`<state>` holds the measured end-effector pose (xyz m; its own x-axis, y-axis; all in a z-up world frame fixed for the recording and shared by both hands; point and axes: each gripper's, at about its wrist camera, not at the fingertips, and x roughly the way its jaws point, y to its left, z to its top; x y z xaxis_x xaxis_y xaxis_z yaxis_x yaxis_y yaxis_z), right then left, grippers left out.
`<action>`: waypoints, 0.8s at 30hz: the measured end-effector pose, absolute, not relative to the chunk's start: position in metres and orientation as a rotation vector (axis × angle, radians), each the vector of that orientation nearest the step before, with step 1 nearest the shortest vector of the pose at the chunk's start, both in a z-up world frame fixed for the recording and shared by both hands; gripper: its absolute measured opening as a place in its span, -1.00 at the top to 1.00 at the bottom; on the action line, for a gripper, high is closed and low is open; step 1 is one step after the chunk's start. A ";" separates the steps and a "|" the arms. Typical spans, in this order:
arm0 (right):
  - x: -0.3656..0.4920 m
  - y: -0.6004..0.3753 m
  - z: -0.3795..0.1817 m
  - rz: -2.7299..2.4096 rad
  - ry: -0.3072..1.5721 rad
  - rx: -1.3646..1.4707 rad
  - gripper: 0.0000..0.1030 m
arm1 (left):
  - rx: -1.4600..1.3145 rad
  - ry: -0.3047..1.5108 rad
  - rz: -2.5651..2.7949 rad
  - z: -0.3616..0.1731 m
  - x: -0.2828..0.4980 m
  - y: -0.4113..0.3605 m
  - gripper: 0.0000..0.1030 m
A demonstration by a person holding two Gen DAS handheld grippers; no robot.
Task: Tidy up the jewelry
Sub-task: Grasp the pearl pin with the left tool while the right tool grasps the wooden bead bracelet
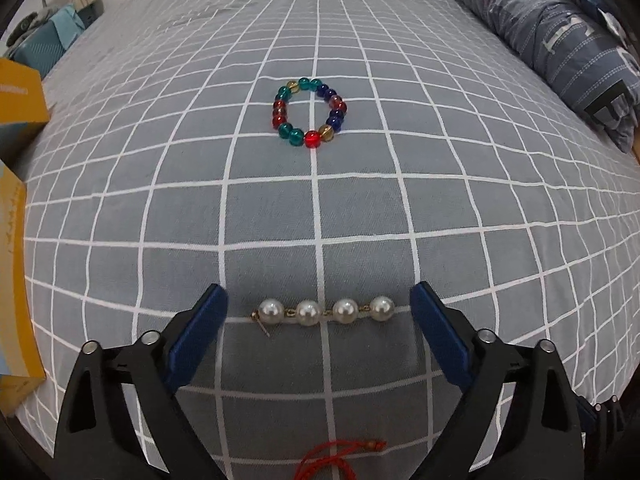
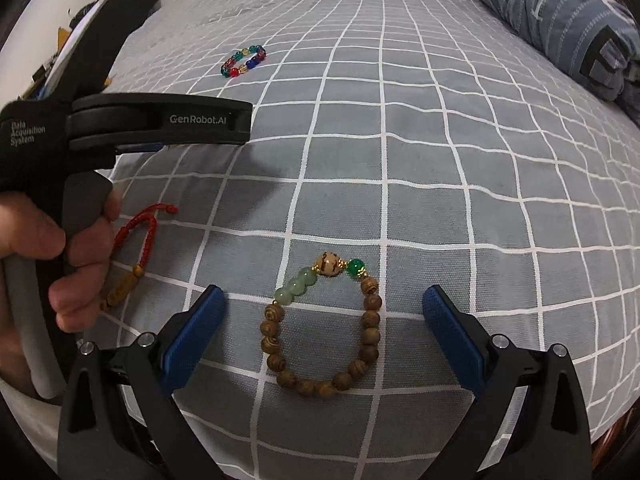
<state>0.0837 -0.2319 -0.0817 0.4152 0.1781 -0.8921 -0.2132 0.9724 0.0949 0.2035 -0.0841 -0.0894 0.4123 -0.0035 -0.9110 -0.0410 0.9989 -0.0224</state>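
Pearl bar: four pearls on gold links, long axis runs left-right across the lower middle of the left wrist view, pin end toward the left, lying flat on the bed's grey checked sheet. Left claw is wide apart, pads w/ a gap each side of the bar, nothing gripped. Colored glass-bead bracelet sits above, at frame center. Red cord bracelet at bottom edge. Right claw also spread, released, straddling the wooden-bead bracelet w/o touching; its jade beads point to upper frame.
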 end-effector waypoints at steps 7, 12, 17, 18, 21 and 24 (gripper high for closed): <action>0.083 -0.234 -0.079 0.224 1.124 -0.033 -0.47 | -0.054 1.156 0.032 -0.087 0.190 -0.069 -0.22; 0.084 -0.234 -0.076 0.196 1.125 -0.044 0.00 | -0.058 1.150 0.034 -0.084 0.187 -0.066 0.17; 0.086 -0.234 -0.074 0.162 1.125 -0.070 0.73 | -0.043 1.136 0.026 -0.079 0.187 -0.073 0.56; 0.086 -0.236 -0.074 0.154 1.125 -0.059 0.83 | -0.043 1.133 0.025 -0.079 0.186 -0.073 0.56; 0.086 -0.239 -0.071 0.152 1.110 -0.045 0.85 | -0.055 1.128 0.025 -0.077 0.186 -0.073 0.57; 0.085 -0.237 -0.069 0.147 1.103 -0.049 0.85 | -0.061 1.124 0.025 -0.076 0.186 -0.073 0.57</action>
